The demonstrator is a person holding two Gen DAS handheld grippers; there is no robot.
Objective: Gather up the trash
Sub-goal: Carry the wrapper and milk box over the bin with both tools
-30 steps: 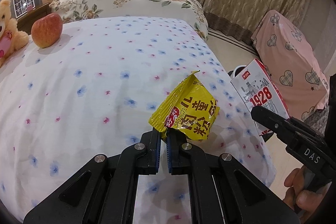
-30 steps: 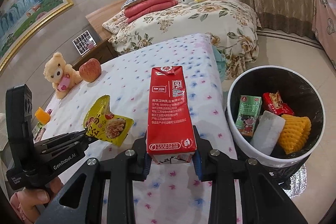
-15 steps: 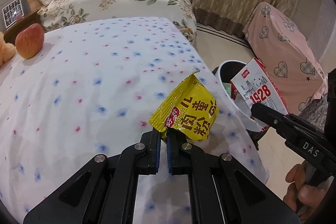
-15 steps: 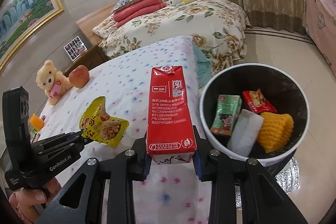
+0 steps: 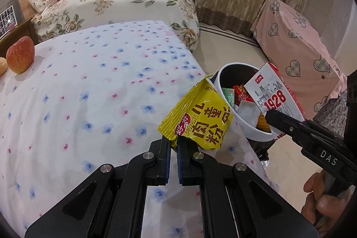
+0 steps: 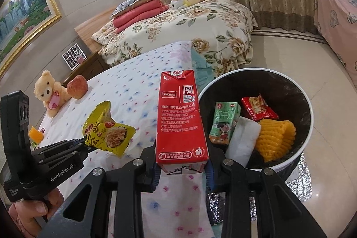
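Left gripper (image 5: 173, 144) pinching crinkled yellow foil snack wrapper (image 5: 197, 117); right gripper (image 6: 181, 167) clamping upright red milk carton (image 6: 179, 117) beside round white-rimmed trash bin (image 6: 309, 104).

Left gripper (image 5: 174, 144) was clamped tight, angled downward; right gripper (image 6: 181, 165) stood partly spread, gripping; a hand (image 5: 321, 197), probably the right one, clutched its handle.

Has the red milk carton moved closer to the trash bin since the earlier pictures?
Yes. In the right wrist view, the red milk carton now stands right beside the trash bin, whose rim sat further right before.
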